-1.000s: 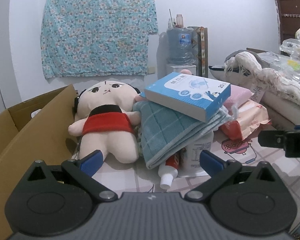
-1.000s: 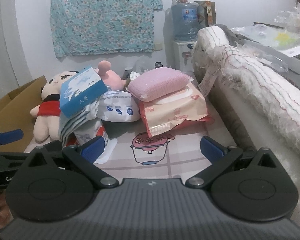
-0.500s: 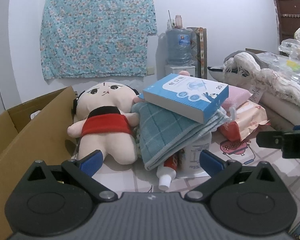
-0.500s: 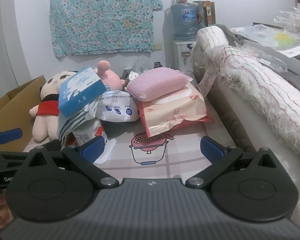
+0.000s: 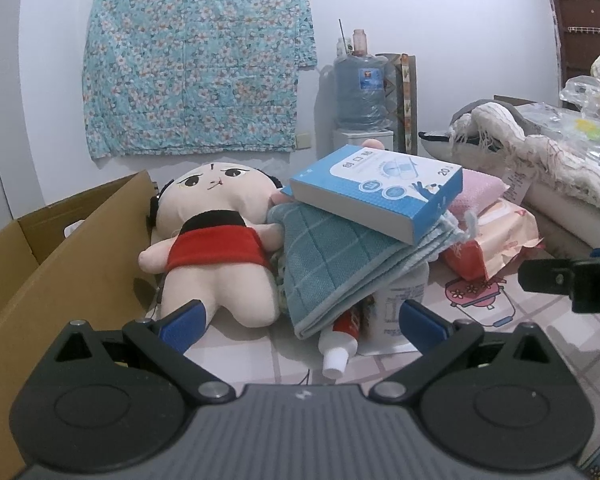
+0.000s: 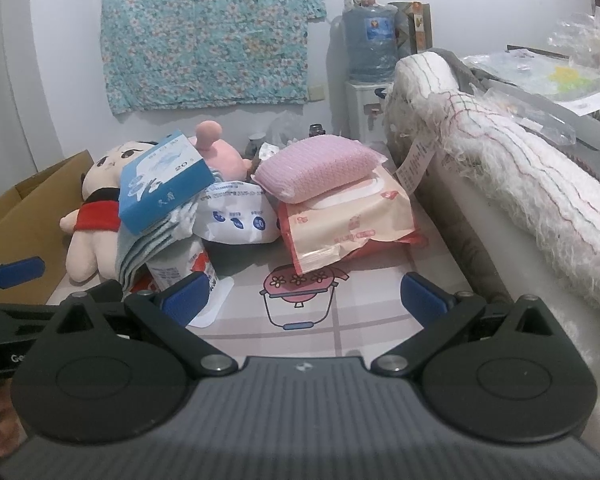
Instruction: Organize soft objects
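A plush doll [image 5: 216, 240] in a red top lies on its back beside a cardboard box [image 5: 40, 280]. Right of the doll, a folded teal towel [image 5: 340, 264] carries a blue tissue box [image 5: 376, 188] and rests on a white jar [image 5: 400, 304] and a toothpaste tube [image 5: 340, 340]. My left gripper [image 5: 300, 324] is open just short of this pile. In the right wrist view a pink sponge [image 6: 316, 168] lies on a pack of wet wipes [image 6: 344, 220], next to a white pouch [image 6: 240, 220] and a pink plush [image 6: 216, 152]. My right gripper [image 6: 304, 300] is open, holding nothing.
A white fringed blanket [image 6: 520, 184] over a raised surface borders the right side. The cardboard box [image 6: 24, 220] stands open on the left. A water dispenser [image 5: 360, 96] and a floral cloth [image 5: 196, 60] are at the back wall. The pink patterned table [image 6: 300, 292] shows in front.
The left gripper has drawn slightly back and lower, so the pile sits a little higher in its view. The right gripper has barely shifted.
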Available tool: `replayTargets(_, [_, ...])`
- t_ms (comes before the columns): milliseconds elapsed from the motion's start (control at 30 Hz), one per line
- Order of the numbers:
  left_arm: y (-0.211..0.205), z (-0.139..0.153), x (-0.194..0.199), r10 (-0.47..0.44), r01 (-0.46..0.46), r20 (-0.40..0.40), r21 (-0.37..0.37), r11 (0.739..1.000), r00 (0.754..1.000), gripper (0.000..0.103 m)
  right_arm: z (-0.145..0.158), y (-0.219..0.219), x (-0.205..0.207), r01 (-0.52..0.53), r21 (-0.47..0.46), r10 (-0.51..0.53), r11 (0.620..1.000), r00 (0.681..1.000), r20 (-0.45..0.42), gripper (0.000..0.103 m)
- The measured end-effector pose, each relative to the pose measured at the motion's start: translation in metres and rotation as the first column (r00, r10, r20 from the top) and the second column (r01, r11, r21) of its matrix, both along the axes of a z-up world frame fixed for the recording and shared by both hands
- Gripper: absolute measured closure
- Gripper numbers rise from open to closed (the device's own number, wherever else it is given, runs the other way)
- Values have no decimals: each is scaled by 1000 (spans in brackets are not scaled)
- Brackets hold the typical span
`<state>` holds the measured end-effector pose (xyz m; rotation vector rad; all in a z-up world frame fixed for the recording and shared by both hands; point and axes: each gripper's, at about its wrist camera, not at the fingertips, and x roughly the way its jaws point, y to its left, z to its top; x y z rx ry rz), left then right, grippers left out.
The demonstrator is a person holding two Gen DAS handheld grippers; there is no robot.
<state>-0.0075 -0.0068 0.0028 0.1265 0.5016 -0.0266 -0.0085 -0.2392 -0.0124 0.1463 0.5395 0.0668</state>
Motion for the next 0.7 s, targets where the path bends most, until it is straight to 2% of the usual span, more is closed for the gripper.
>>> replayTargets(700, [0,-1,-1,-5,5,-2,-2,1000,1000,0,1,-5,-1,20,9,-20,1000,1000,2,1])
